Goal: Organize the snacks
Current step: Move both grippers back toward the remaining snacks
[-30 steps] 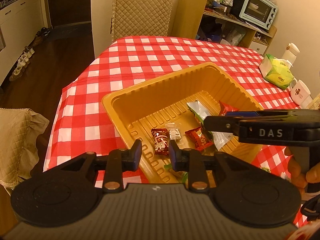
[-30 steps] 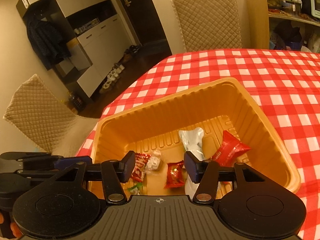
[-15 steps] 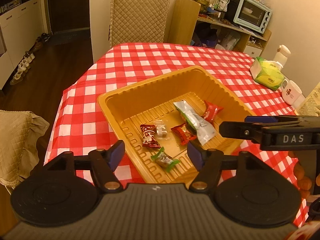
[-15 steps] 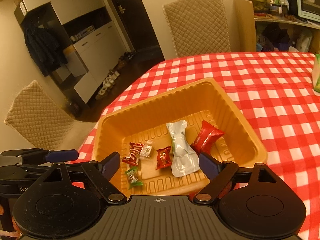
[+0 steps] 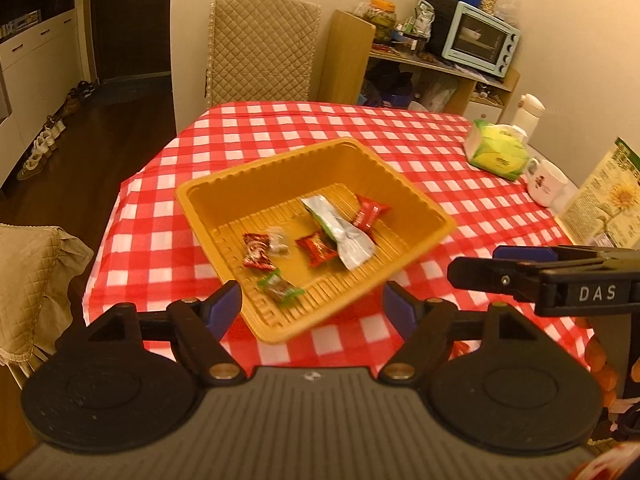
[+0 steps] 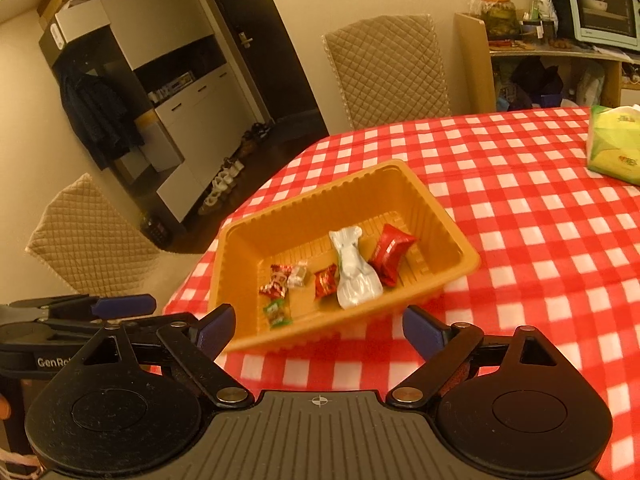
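Snacks sit gathered in the orange tray [image 5: 200, 200] on the checked tablecloth [image 5: 280, 128]: silver pouch [image 5: 344, 232], red packets, green candy [image 5: 280, 289], so I judge sorting done. Both my left gripper [image 5: 312, 306] and right gripper [image 6: 318, 326] hang released and empty, near the tray's front edge. Versus a second ago, jaws are wider and I've pulled back higher.

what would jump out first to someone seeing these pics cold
The orange plastic tray on the red-and-white checked tablecloth draws the eye, with a silver pouch and small wrapped candies lying inside. In front of it the left gripper and right gripper both hang open and empty.
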Motion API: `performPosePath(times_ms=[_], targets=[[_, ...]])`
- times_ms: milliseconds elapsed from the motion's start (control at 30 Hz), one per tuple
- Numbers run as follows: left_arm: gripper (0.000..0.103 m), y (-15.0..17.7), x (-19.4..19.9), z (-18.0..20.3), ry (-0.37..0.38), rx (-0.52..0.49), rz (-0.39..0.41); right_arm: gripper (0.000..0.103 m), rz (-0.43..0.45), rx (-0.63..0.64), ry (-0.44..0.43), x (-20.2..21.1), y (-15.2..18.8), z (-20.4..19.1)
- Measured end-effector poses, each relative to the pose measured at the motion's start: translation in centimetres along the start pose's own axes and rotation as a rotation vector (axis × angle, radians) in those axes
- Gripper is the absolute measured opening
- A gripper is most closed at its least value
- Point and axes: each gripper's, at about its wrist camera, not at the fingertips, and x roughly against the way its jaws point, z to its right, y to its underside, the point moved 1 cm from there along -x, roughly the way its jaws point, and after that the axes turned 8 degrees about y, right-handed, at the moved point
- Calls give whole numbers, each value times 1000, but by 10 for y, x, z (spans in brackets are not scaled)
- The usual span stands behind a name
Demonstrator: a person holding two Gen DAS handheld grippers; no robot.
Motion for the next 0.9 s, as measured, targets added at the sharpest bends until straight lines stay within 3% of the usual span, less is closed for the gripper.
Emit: performPosePath(times_ms=[500,900], targets=[[76,53,30,54,10,-18,-38,90,-22,5,8,71,61,28],[75,84,33,92,31,-39,-73,90,-69,5,42,101,99,57]])
